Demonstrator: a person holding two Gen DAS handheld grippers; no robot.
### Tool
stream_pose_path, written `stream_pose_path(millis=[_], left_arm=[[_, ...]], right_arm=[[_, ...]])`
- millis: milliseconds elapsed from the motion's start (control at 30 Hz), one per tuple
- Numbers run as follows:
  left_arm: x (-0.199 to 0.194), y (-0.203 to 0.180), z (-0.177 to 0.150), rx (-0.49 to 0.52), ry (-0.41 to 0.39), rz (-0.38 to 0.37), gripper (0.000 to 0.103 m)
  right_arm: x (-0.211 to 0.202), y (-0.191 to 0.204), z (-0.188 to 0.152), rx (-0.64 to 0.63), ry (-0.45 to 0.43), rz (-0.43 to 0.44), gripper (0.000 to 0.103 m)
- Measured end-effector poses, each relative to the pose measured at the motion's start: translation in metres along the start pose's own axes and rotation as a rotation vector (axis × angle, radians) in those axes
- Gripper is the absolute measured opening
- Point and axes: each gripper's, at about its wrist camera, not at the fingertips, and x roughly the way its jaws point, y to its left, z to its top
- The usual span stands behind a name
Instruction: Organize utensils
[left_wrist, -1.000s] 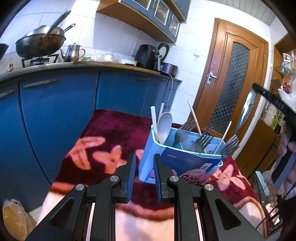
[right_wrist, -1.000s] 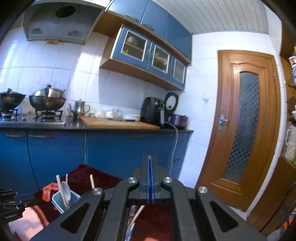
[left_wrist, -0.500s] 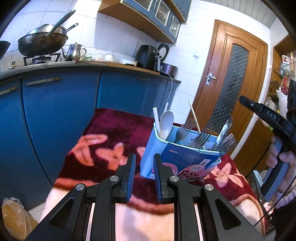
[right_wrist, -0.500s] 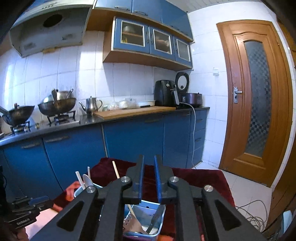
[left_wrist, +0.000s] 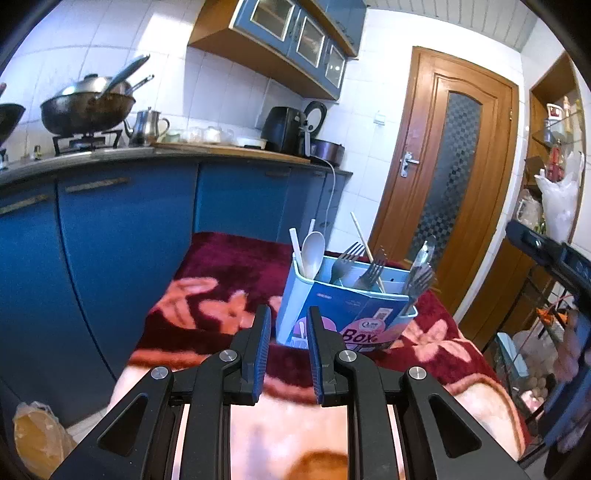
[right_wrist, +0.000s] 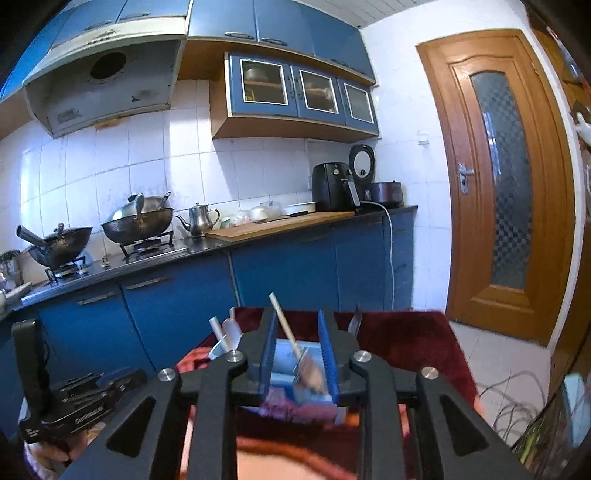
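Utensil box (left_wrist: 343, 295) sits centre frame in the left wrist view on the red blanketed surface (left_wrist: 229, 273), straight ahead of the left gripper (left_wrist: 288, 347), whose fingers stand slightly apart on nothing. Forks (left_wrist: 373, 269), a white spoon (left_wrist: 313, 249) and a chopstick (left_wrist: 364, 243) stand upright, leaning a bit. Right gripper (right_wrist: 297, 354) is over the box, nearer it; fingers opening, nothing pinched between them. Versus a second ago: the right fingers were closed and the metal utensil carried at right is now in the box's right end.
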Motion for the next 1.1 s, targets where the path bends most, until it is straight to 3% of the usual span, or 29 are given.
stream_pose_path(millis=[233,400,533,600,700,800,1100], left_arm=[[-0.014,-0.007,-0.022,0.044,0.003,0.032,0.020],[-0.014,-0.007,-0.045,0.045,0.022,0.049,0.028],[-0.008,-0.008,-0.061,0.057,0.051,0.062,0.032],[-0.005,-0.009,-0.070,0.067,0.052,0.078,0.041],[0.000,-0.010,-0.079,0.068,0.049,0.113,0.059],[0.005,-0.010,-0.087,0.075,0.044,0.155,0.067],[0.013,-0.007,-0.099,0.069,0.038,0.207,0.067]], right_arm=[[-0.030,0.009,-0.043,0.044,-0.002,-0.007,0.034],[-0.033,0.005,-0.079,0.117,0.043,-0.012,0.036],[-0.034,-0.002,-0.103,0.156,0.050,-0.001,0.046],[-0.034,-0.003,-0.113,0.164,0.049,-0.006,0.050],[-0.032,0.000,-0.127,0.128,0.049,-0.034,0.060],[-0.029,0.003,-0.139,0.102,0.051,-0.050,0.069],[-0.023,0.005,-0.163,0.009,0.018,-0.189,0.073]])
